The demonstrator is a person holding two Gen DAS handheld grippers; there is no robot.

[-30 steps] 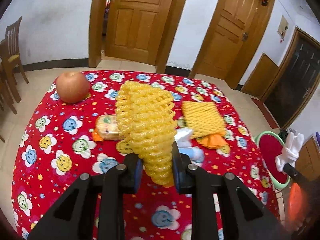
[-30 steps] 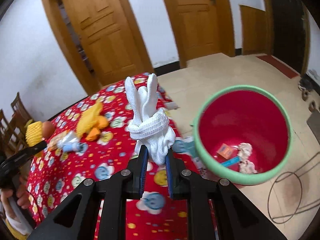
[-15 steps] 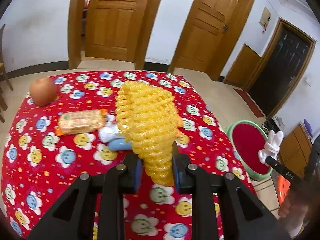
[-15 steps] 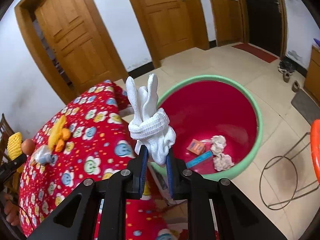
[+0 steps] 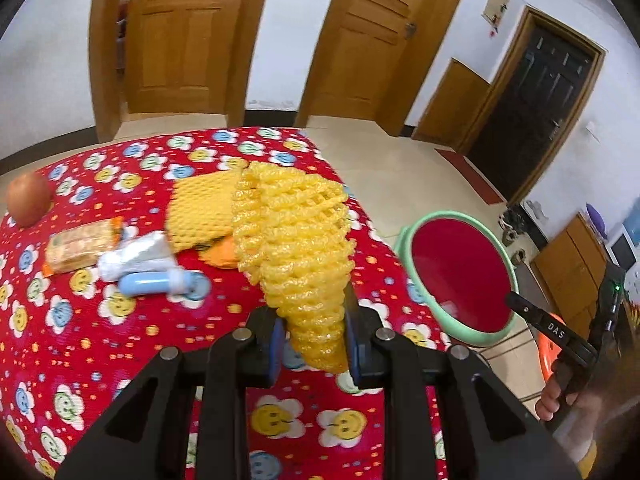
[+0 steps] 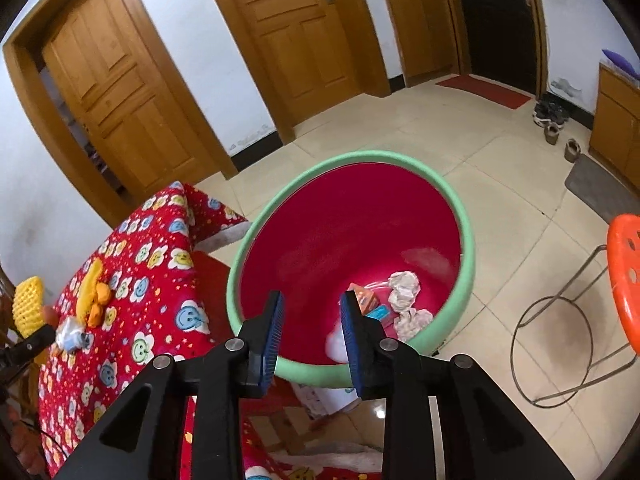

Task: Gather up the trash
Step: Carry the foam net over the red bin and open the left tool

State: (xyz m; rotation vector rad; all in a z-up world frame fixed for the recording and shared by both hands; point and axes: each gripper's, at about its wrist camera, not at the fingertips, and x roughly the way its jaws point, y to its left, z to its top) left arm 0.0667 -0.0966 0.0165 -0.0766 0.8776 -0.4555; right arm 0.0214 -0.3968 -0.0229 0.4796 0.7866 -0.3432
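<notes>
My left gripper (image 5: 314,344) is shut on a yellow foam fruit net (image 5: 294,240) and holds it above the red flowered table (image 5: 120,344). My right gripper (image 6: 312,332) is open and empty over the red bin with a green rim (image 6: 468,248). A blurred white cloth (image 6: 335,346) is inside the bin just under the fingers, beside crumpled tissues (image 6: 404,284) and a small orange box (image 6: 362,296). The bin (image 5: 404,236) and the right gripper (image 5: 516,302) also show in the left wrist view.
On the table lie a second yellow net (image 5: 200,208) over orange peel (image 5: 220,254), a wrapped snack bar (image 5: 78,244), a foil wrapper (image 5: 136,254), a pale blue tube (image 5: 160,284) and an apple (image 5: 28,200). An orange wire stool (image 6: 624,280) stands right of the bin.
My right gripper has moved over the bin and opened, and the white cloth has dropped out of it into the bin. My left gripper has swung right with the net.
</notes>
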